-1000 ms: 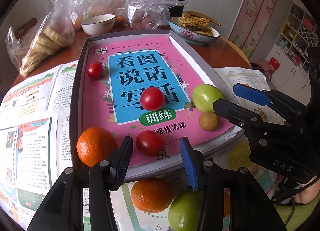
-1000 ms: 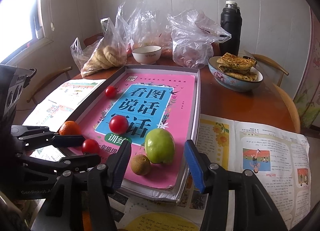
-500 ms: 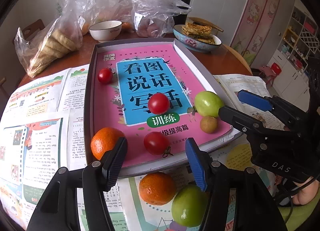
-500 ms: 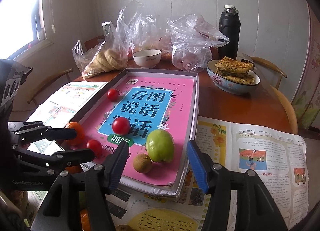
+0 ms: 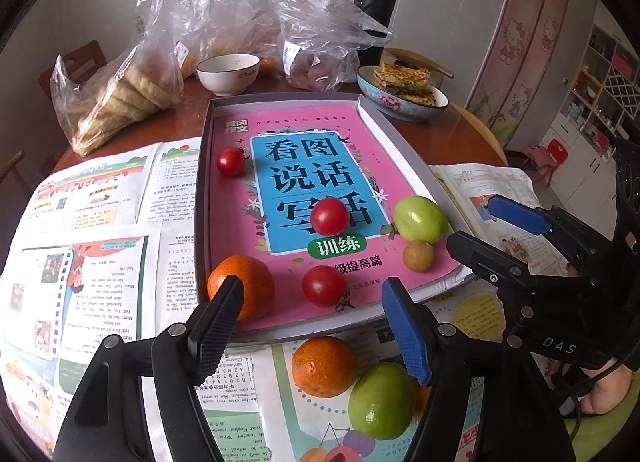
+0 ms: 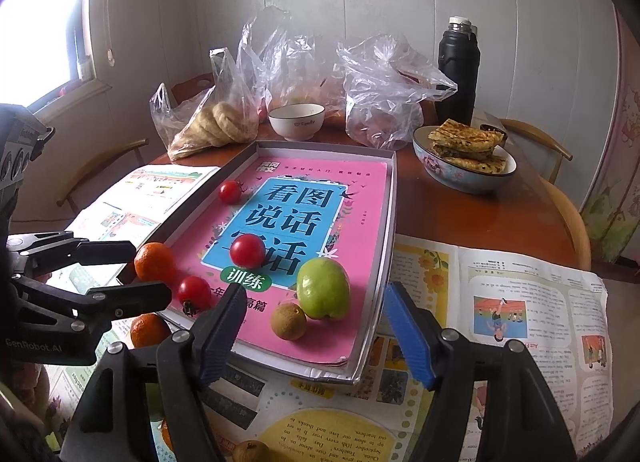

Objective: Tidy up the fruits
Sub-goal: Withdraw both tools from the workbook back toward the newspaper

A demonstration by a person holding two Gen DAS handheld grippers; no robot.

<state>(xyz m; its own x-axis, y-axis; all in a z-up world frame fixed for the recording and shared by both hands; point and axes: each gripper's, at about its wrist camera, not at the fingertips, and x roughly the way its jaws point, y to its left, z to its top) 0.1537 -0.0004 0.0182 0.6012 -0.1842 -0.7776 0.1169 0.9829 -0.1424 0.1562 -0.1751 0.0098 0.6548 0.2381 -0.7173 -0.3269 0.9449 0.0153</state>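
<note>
A grey tray (image 5: 202, 189) lined with a pink book holds an orange (image 5: 248, 282), three red tomatoes (image 5: 324, 286) (image 5: 330, 215) (image 5: 231, 161), a green apple (image 5: 420, 219) and a small brown fruit (image 5: 418, 256). On the newspaper in front of it lie another orange (image 5: 324, 366) and a green fruit (image 5: 380, 402). My left gripper (image 5: 312, 298) hangs over the tray's near edge, jaws opening, gripping nothing. My right gripper (image 6: 315, 298) hovers short of the apple (image 6: 323, 288) and brown fruit (image 6: 289, 321), jaws opening too, nothing pressed between them.
Behind the tray stand a white bowl (image 5: 229, 73), a flowered bowl of flatbreads (image 5: 400, 99), a black flask (image 5: 374, 9) and several plastic bags (image 5: 120, 93). Newspapers (image 6: 520, 302) cover the round wooden table's front. Chairs ring the table.
Both grippers' jaws have spread wider. The left gripper has drawn back and up, so more of the orange and green fruit on the newspaper shows. No fruit has moved.
</note>
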